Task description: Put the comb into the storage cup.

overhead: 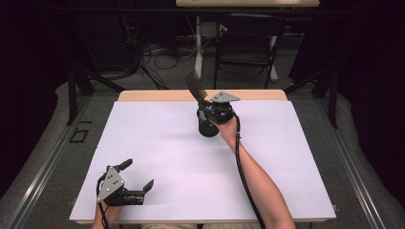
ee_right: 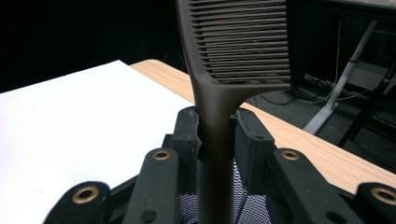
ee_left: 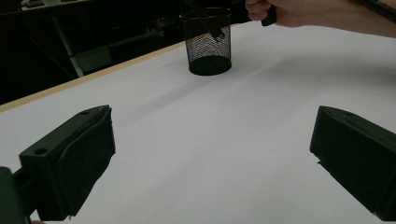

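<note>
**Comb held over the cup, left hand parked**

Your bench (overhead: 143,143) is bare white apart from one mesh cup (overhead: 208,125), which stands upright toward the far edge, well apart from your left hand. That leaves the whole near side free, so your left gripper (overhead: 138,183) can idle at the near left corner. Its fingers (ee_left: 70,158) stand wide apart with nothing between them, just above the sheet.

Your right gripper (ee_right: 217,140) sits directly over the cup, and the mesh rim shows below it in the right gripper view. Its fingers (ee_right: 187,135) are clamped on the handle of the comb (ee_right: 243,42), teeth end up and tilted. The handle points down into the cup, which looks like a placement in hand.
</note>
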`<state>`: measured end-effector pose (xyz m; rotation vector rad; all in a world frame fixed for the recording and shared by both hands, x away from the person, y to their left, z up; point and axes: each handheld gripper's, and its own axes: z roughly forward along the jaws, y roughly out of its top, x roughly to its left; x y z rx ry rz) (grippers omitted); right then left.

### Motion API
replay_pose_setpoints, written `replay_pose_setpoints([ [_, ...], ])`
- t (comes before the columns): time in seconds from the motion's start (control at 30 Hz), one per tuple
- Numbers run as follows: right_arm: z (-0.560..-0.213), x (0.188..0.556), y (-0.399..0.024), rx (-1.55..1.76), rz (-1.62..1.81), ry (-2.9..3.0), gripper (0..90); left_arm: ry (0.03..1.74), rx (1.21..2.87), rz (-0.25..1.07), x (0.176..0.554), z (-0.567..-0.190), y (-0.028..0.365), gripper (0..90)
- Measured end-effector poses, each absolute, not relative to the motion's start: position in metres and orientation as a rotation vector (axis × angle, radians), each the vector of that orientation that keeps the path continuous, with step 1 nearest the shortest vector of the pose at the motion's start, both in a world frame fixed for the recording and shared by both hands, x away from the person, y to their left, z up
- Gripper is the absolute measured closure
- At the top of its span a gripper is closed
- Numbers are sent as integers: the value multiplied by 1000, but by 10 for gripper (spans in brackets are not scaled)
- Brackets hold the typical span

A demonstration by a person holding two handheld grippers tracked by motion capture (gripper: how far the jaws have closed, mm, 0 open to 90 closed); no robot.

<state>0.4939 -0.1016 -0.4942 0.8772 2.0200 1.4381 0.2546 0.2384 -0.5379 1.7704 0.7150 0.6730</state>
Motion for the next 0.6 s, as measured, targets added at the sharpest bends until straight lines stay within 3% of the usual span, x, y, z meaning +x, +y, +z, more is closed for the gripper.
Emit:
replay_pose_setpoints([
  [0.6, -500, 495, -106, 895, 1408, 2058, 717, 709, 1778, 673, 254, -538, 237, 1],
])
